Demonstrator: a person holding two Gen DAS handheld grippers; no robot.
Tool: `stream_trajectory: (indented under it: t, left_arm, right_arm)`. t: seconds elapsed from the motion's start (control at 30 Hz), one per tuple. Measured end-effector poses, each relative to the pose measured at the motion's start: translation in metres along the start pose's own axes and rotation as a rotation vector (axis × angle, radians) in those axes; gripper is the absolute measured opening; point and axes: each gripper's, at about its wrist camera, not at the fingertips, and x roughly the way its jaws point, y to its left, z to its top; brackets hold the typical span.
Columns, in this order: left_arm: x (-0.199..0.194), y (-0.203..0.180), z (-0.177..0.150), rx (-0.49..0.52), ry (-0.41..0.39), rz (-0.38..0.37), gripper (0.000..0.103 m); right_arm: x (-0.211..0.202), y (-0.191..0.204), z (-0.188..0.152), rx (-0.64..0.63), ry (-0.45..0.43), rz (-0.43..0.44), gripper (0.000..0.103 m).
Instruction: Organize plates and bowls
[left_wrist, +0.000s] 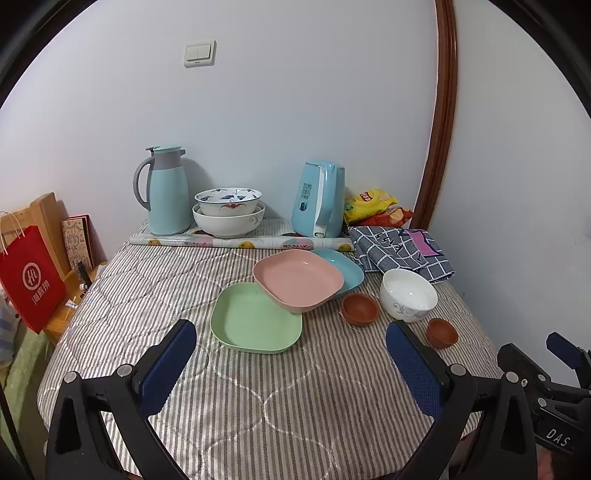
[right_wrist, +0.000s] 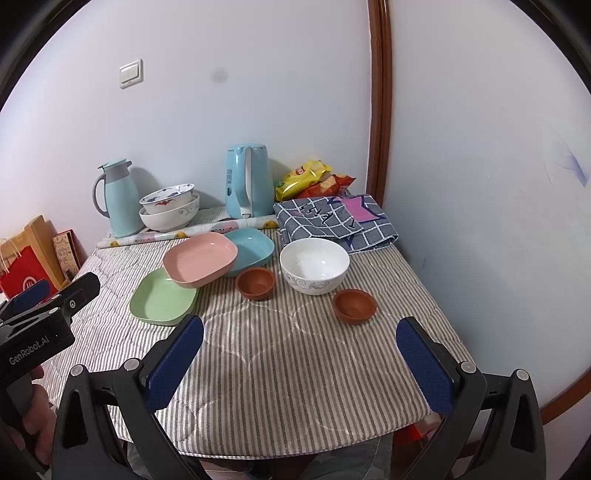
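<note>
On the striped tablecloth (left_wrist: 258, 398) a pink plate (left_wrist: 297, 278) leans over a green plate (left_wrist: 255, 319) and a blue plate (left_wrist: 345, 267). To their right are a white bowl (left_wrist: 408, 293) and two small brown bowls (left_wrist: 359, 308) (left_wrist: 442, 332). The same set shows in the right wrist view: pink plate (right_wrist: 199, 258), green plate (right_wrist: 162, 297), blue plate (right_wrist: 253, 247), white bowl (right_wrist: 314, 264), brown bowls (right_wrist: 256, 282) (right_wrist: 354, 304). My left gripper (left_wrist: 291, 347) and right gripper (right_wrist: 300, 341) are open and empty, near the table's front.
At the back stand a blue thermos (left_wrist: 168, 192), two stacked patterned bowls (left_wrist: 228, 212), a blue kettle (left_wrist: 319, 199), snack bags (left_wrist: 375, 208) and a folded checked cloth (left_wrist: 400, 253). A red paper bag (left_wrist: 31, 278) stands left of the table. Walls close the back and right.
</note>
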Motion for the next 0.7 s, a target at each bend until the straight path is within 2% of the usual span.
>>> stream_trajectory:
  t: [0.7]
  left_arm:
    - [-0.0004, -0.0018, -0.0007, -0.001, -0.002, -0.006, 0.103]
  right_arm:
    - [-0.0032, 0.0009, -0.0005, 0.005, -0.007, 0.01, 0.103]
